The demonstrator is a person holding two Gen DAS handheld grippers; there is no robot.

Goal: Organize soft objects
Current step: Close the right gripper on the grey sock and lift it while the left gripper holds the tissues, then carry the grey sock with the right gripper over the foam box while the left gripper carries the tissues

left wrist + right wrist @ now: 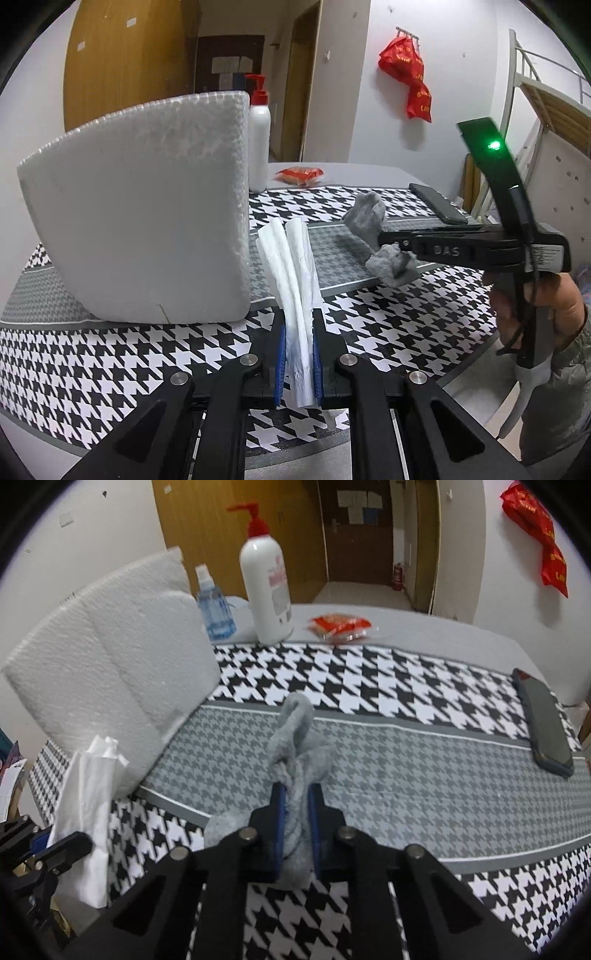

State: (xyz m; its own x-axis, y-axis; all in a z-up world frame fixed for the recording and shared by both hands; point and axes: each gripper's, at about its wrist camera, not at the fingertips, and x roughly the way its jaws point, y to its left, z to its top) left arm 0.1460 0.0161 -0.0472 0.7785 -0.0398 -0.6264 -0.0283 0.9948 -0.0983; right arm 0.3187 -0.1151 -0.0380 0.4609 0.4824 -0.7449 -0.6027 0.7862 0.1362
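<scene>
Left wrist view, jaws pinching white tissue [295, 295], right jaws clamped on grey cloth [297, 775]

Right hand-held gripper [295, 805] is clamped on a crumpled grey fleecy sock [297, 746], blue pads squeezing it, above the table [406, 768] w/ black-white-grey houndstooth cloth. White foam block [110, 664] stands at left, white folded tissue [88, 805] nearer the camera in left hand-held gripper [51, 849]. White pump bottle w/ red top [266, 587] at the back, dark flat phone [546, 727] at right.
</scene>
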